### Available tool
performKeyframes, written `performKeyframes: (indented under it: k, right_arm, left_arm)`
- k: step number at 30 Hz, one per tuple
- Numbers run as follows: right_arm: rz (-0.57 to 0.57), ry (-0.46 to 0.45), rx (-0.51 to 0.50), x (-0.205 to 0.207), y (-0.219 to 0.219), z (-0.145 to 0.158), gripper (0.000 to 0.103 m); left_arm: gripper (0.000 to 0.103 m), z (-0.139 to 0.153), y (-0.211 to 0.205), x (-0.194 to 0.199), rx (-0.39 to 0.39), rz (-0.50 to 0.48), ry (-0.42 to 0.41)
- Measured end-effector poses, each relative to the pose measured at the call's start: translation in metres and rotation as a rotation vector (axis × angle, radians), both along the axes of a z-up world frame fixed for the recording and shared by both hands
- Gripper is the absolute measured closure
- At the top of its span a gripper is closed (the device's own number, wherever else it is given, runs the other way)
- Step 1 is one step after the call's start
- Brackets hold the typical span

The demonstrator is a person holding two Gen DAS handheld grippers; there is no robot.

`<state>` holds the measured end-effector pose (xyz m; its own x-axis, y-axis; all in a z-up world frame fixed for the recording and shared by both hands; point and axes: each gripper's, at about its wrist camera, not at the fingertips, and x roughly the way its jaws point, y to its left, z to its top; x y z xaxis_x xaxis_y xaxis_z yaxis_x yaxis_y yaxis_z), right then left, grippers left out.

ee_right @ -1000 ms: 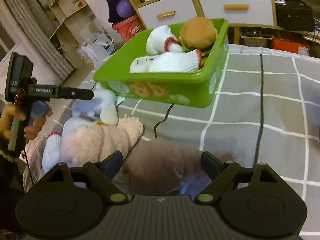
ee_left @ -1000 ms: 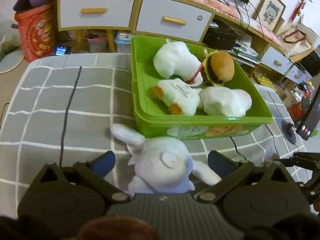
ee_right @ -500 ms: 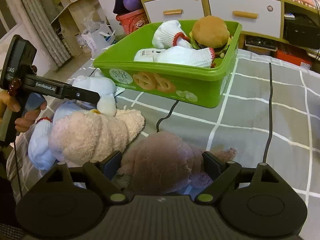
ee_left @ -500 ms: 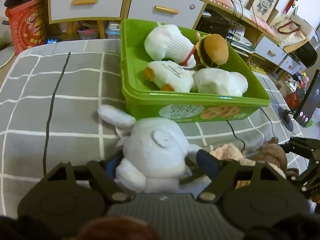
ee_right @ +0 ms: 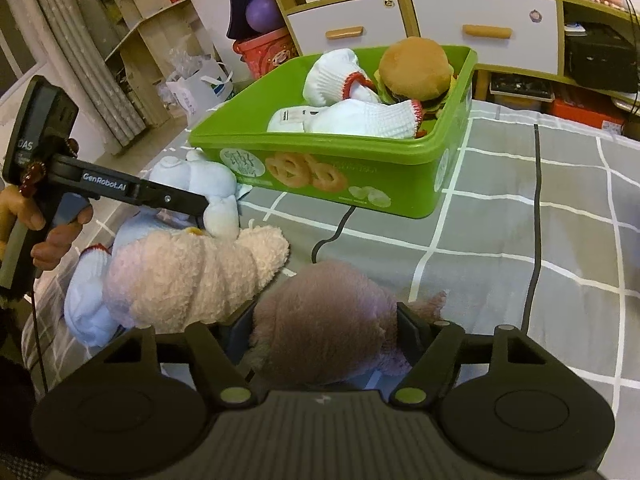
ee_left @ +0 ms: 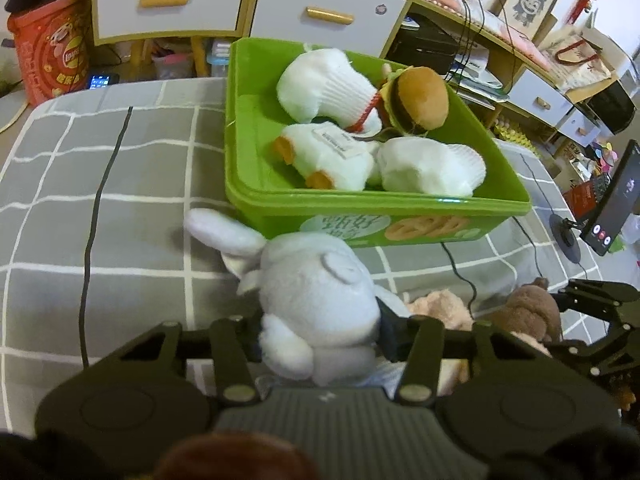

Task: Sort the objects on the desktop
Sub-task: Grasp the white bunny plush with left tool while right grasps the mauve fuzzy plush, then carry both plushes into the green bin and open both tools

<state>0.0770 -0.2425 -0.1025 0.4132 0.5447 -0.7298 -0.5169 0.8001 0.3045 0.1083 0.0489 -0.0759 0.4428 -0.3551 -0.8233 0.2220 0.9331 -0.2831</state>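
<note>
A green bin (ee_left: pixel 400 216) (ee_right: pixel 440 152) holds white rolled socks (ee_left: pixel 324 80) and a plush burger (ee_left: pixel 420 100) (ee_right: pixel 414 66). My left gripper (ee_left: pixel 320 336) is shut on a pale blue plush rabbit (ee_left: pixel 316 288), just in front of the bin; the rabbit also shows in the right wrist view (ee_right: pixel 208 184). My right gripper (ee_right: pixel 326 328) is shut on a brown plush toy (ee_right: pixel 324 320) (ee_left: pixel 528 312) on the checked cloth. A cream plush roll (ee_right: pixel 188 276) (ee_left: pixel 438 306) lies between the two toys.
A grey checked cloth (ee_left: pixel 132 184) covers the table, crossed by a black cable (ee_left: pixel 96 208). Another cable (ee_right: pixel 534 216) runs at the right. Drawers (ee_left: pixel 168 0) stand behind the bin. A phone on a stand (ee_left: pixel 612 204) stands at the right. A blue sock (ee_right: pixel 84 300) lies at the left.
Both grippers have closed on their toys: the left on the blue rabbit, the right on the brown plush. The bin appears a little closer in both views.
</note>
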Motion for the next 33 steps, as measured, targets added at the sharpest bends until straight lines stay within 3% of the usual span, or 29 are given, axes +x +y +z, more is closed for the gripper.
performKeyframes:
  k: [11, 20, 33]
  right_arm:
    - [-0.050, -0.014, 0.096, 0.008, -0.014, 0.021, 0.033]
    - [-0.076, -0.069, 0.164, 0.019, -0.016, 0.051, 0.033]
    - [-0.133, -0.132, 0.197, 0.069, -0.003, 0.086, 0.033]
  left_arm:
    - [0.056, 0.032, -0.002, -0.012, -0.010, -0.053, -0.054]
    - [0.056, 0.069, -0.002, -0.020, -0.080, -0.074, -0.132]
    - [0.056, 0.082, -0.038, 0.021, 0.040, -0.068, -0.202]
